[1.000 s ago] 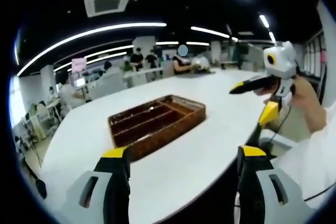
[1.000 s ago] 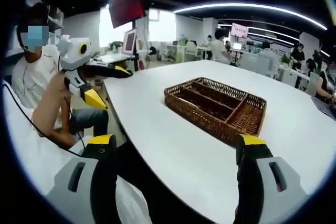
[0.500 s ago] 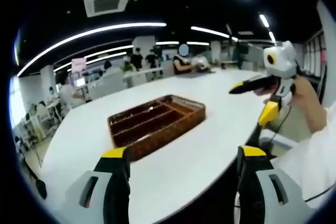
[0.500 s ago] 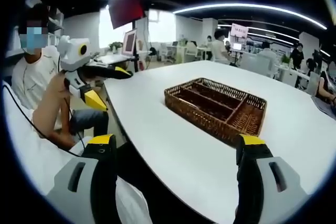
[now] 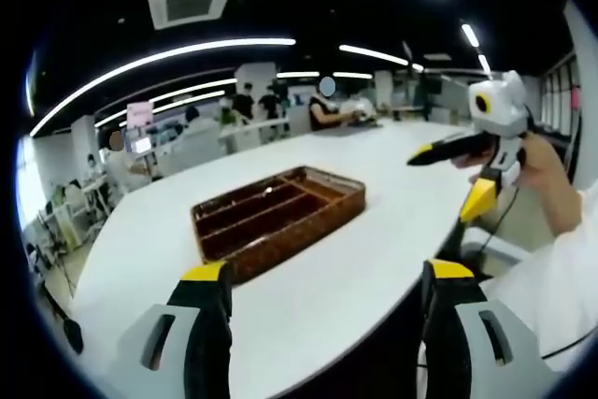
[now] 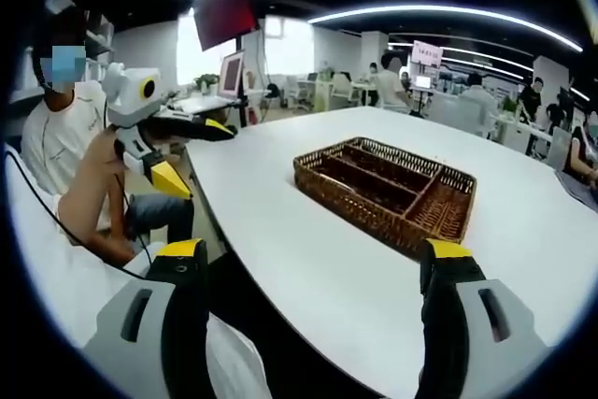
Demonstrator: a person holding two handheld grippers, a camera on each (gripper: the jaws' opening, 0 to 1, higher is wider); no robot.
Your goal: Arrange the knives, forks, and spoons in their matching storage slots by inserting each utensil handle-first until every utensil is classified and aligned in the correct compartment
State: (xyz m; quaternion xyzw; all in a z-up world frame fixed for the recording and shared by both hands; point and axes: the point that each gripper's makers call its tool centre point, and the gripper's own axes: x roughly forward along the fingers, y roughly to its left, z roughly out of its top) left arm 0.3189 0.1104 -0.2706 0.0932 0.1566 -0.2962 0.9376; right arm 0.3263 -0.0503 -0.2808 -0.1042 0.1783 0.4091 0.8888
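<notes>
While held level, left gripper (image 5: 320,277) fingers apart, basket (image 5: 277,217) ahead

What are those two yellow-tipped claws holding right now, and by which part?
Nothing. The left gripper and the right gripper both stand open with only bare white table between their jaws, short of the wicker tray.

White table carrying one wicker tray

I'm seeing a white table (image 5: 374,203) spreading across the middle of both views, with a brown wicker tray (image 5: 277,219) sitting on it, centre-left in the left gripper view, centre-right in the right gripper view.
</notes>
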